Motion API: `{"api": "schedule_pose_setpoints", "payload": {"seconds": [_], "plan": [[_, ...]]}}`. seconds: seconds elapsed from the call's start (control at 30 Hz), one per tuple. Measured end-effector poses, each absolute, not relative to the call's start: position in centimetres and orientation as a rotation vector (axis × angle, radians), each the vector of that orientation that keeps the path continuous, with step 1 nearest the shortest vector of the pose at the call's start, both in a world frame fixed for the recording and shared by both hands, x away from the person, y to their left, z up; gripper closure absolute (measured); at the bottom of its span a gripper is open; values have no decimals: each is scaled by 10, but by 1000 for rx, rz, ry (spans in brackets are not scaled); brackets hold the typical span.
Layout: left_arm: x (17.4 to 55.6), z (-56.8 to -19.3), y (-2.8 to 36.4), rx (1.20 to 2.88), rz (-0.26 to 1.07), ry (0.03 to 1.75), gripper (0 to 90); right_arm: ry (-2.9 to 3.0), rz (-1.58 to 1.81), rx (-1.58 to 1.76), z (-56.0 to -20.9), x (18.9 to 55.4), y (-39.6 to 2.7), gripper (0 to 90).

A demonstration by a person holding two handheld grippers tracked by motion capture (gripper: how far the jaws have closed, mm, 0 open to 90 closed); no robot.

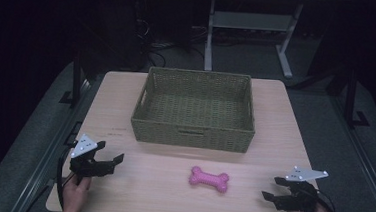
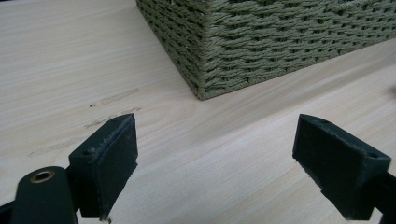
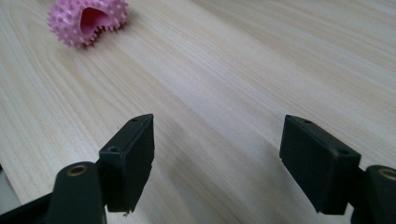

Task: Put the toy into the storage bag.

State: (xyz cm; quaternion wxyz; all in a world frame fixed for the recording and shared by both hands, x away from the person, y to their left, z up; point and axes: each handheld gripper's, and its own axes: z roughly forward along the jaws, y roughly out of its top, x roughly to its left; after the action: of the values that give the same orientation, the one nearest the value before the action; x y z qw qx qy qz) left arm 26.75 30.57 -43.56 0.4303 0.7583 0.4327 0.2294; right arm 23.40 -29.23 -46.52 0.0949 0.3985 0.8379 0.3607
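While the pink bone toy (image 1: 209, 179) lies flat on the wooden worktop (image 1: 273, 142), just in front of the woven basket (image 1: 192, 136), both grippers hover low at the near edge. The left gripper (image 1: 113, 161) sits well to the left of the toy, its jaws spread wide with nothing between them, facing the basket's near corner. The right gripper (image 1: 273, 188) sits to the toy's right, jaws likewise wide apart and empty, pointing towards the toy.
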Motion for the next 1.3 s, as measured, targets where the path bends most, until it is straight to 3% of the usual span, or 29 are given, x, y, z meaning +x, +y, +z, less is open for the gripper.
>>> {"api": "schedule_pose_setpoints", "payload": {"seconds": [0.4,1.3], "plan": [[265,-436,303,1890,586,1053,134,2490,1111,1131,-451,239,-293,244],[261,-436,305,1884,583,1050,134,2654,1054,919,-416,268,-248,203]]}}
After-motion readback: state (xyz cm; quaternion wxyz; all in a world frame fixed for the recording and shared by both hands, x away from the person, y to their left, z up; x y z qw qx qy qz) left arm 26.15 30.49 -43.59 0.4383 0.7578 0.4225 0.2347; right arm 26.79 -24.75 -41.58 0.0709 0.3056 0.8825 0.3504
